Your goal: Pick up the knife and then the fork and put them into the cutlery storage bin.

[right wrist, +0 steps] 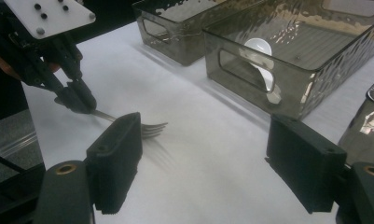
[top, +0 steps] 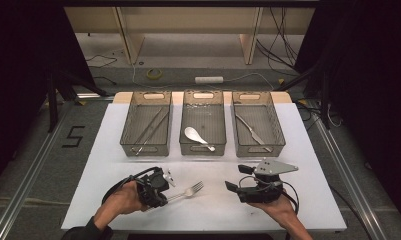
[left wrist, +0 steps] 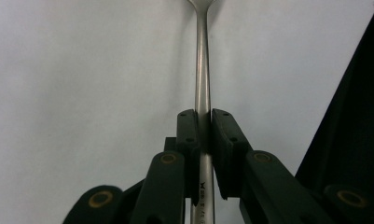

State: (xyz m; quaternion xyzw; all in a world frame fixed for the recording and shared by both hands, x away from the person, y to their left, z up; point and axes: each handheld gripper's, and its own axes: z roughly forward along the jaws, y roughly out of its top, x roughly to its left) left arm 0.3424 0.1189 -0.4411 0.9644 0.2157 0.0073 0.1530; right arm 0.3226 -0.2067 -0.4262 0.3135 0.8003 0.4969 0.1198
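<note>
The left claw [top: 164,191] is clamped on the handle of a fork [top: 188,192], near the front of the desk [top: 308,150] – tines pointing right and slightly away, low over the white surface. The right claw [top: 238,178] sits well apart to the right, its jaws spread wide with nothing between them. Between the two lies bare white surface. Farther back stand three bins in a row: the left bin [top: 147,148], the middle bin [top: 203,150] with a white spoon [top: 195,136], and the right bin [top: 258,148] with a knife [top: 253,132] – their near walls leave an open strip ahead of the fork.
</note>
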